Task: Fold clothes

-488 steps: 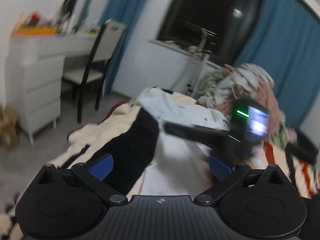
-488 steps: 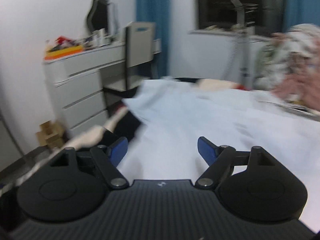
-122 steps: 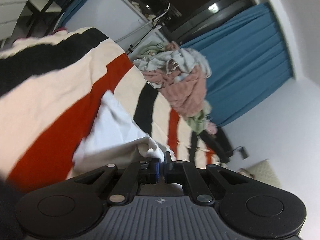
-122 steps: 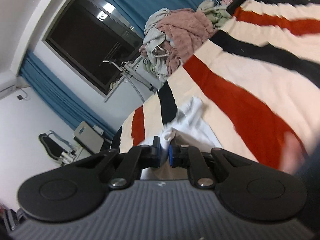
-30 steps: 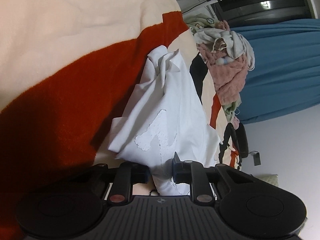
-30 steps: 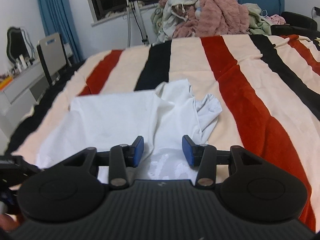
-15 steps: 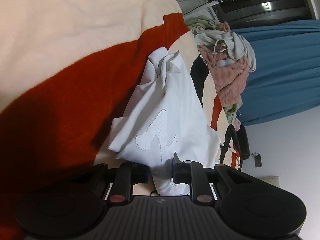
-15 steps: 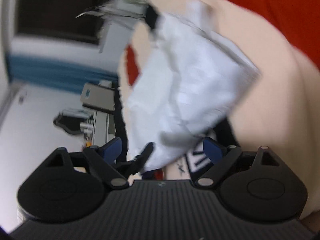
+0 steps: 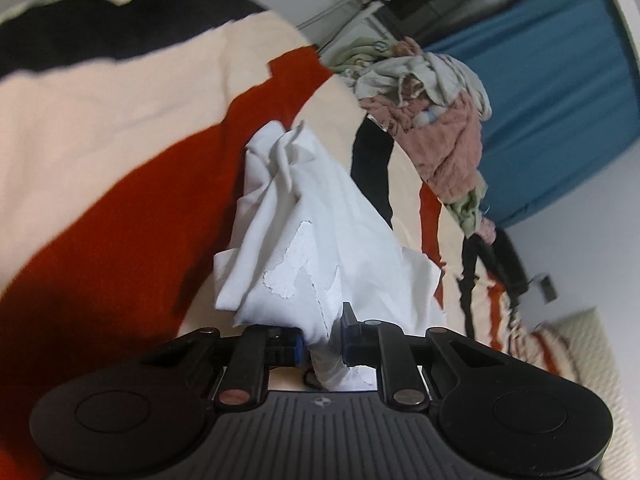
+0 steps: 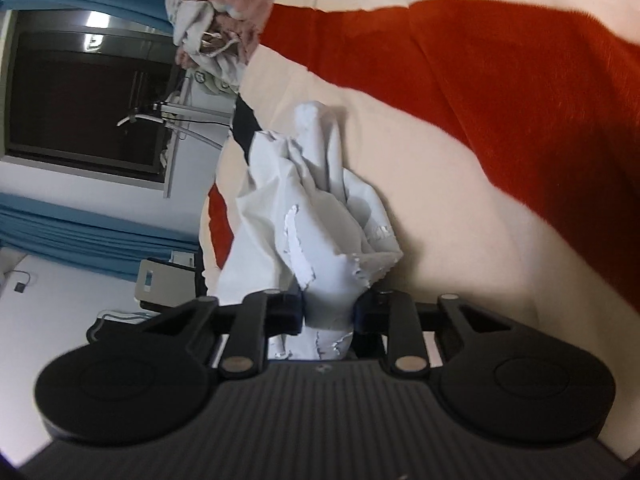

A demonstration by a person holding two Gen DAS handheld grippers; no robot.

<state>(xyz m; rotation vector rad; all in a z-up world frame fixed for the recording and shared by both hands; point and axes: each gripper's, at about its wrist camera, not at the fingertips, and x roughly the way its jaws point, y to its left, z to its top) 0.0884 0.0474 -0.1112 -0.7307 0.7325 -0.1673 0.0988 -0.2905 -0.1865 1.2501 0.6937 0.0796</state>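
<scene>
A white T-shirt (image 9: 308,216) with a cracked white print lies bunched on a red, cream and black striped blanket (image 9: 100,128). My left gripper (image 9: 324,340) is shut on a fold of the shirt's near edge. In the right wrist view the same white T-shirt (image 10: 308,216) rises in a crumpled ridge from my right gripper (image 10: 328,316), which is shut on a thick bunch of its fabric. Both views are tilted sideways. The far part of the shirt rests on the blanket (image 10: 500,92).
A pile of pink, grey and green clothes (image 9: 436,112) sits at the far end of the bed, also in the right wrist view (image 10: 224,4). Blue curtains (image 9: 560,80) and a dark window (image 10: 80,100) lie beyond. A chair (image 10: 156,280) stands by the wall.
My right gripper, open half a second ago, has closed on the shirt's fabric. My left gripper keeps its hold and has tilted, showing more of the blanket and room.
</scene>
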